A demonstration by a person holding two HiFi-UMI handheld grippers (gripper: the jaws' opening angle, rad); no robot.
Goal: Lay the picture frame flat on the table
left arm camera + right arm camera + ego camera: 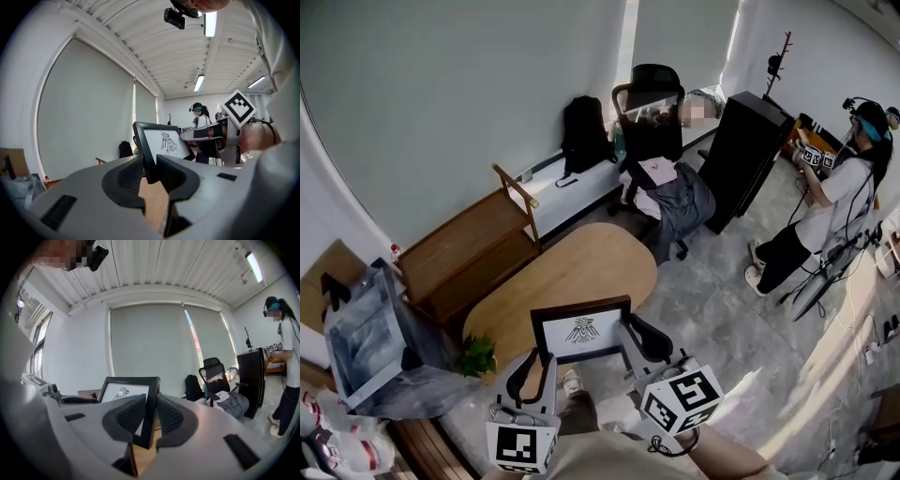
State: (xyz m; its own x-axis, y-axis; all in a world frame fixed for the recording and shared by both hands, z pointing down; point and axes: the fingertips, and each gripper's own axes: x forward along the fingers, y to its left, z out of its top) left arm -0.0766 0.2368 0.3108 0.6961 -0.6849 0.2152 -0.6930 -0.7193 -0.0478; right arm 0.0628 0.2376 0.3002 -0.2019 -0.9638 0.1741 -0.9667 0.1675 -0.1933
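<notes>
**Both claws are holding the picture frame upright at the near end of the tabletop**

The picture frame is standing upright, not lying flat. In the head view it is sitting at the 6 o'clock end of the oval wooden tabletop. Its black border is surrounding a white sheet with a dark bird-like drawing, and this face is turning toward the person. I cannot tell whether its lower edge is touching the tabletop.

The left claw is gripping the frame's left side. In the left gripper view its two jaws are pressing on the black border from both faces. The right claw is gripping the opposite side in the same manner, with the black border pinched between its jaws. In this way the frame is hanging between the two claws.

A small potted plant is standing at 9 o'clock from the frame, near the tabletop's edge. A wooden shelf is standing at 10 o'clock from the tabletop. An office chair with clothes on it is standing at 12 o'clock, well apart. Another person is standing at 2 o'clock, far from the frame.
</notes>
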